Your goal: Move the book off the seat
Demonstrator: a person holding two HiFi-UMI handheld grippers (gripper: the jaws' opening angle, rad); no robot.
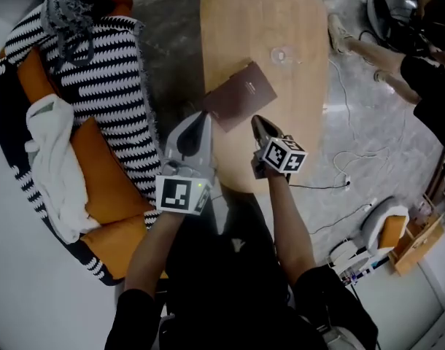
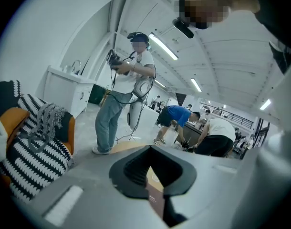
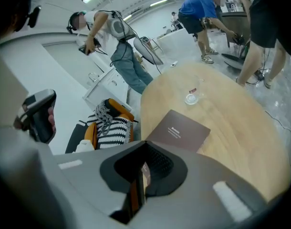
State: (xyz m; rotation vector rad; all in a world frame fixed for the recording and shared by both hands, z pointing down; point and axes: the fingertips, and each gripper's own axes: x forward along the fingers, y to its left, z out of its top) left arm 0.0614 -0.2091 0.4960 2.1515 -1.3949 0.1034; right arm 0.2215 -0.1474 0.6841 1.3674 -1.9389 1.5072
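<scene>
- Lying flat, the thin matte-brown book [image 1: 241, 95] is resting on the smooth oval wooden table [image 1: 281, 20], apart from the orange seat [image 1: 98, 166] and its striped knit throw [image 1: 106, 71].
- The right gripper [image 1: 260, 126] is hovering beside the book, jaws pressed together, gripping nothing.
- The left gripper [image 1: 197, 122] is pointing at the book's corner, jaws slightly parted.

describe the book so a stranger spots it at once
Start at the oval wooden table beside the orange sofa. At its near end, by the sofa-side edge, lies the book: flat, dark brown with small pale lettering, unlike the clear glass dish farther along.
</scene>
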